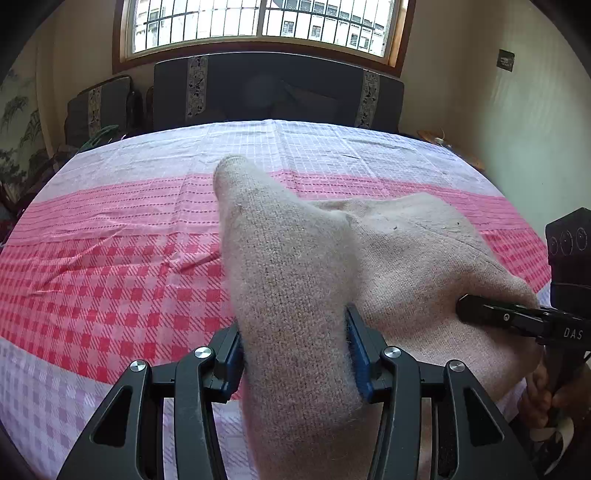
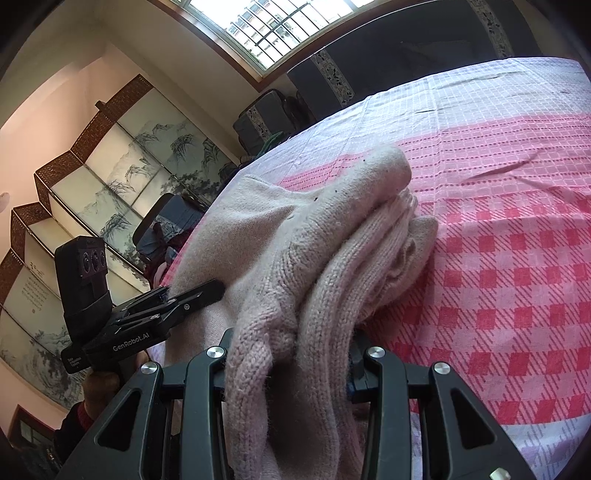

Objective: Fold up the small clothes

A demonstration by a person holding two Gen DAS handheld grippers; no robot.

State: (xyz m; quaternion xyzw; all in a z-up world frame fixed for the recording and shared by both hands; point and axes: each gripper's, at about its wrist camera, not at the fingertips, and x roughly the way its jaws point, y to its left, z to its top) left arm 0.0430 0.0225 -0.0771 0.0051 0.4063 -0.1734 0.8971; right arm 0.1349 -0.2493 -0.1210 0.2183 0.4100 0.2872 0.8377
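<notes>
Left wrist view: the left gripper (image 1: 295, 354) is clamped on a thick fold of a pale pink knitted garment (image 1: 317, 258), with the blue pads (image 1: 356, 354) pressed into the wool on either side. The garment is bunched and raised, one cuffed end (image 1: 231, 166) pointing toward the far edge of the bed. The rest of it spreads to the right over the pink-and-white checked bedsheet (image 1: 110, 266). At the right edge of this view the right gripper (image 1: 480, 308) comes in sideways, its fingers closed on the garment's right-hand part. Behind the bed stand a dark headboard (image 1: 277, 92) and a barred window (image 1: 258, 22).

Right wrist view: the right gripper (image 2: 291, 365) holds a thick bundle of the same garment (image 2: 303, 258) between its fingers, ribbed knit layers stacked and rolled over one another. The bundle lies near the left side of the bed, and the bedsheet (image 2: 517, 258) stretches off to the right. On the left of this view the left gripper (image 2: 210, 290) grips the garment's flatter edge, one black finger lying on top of the wool. A folding screen (image 2: 110, 177) painted with trees stands along the wall beyond.
</notes>
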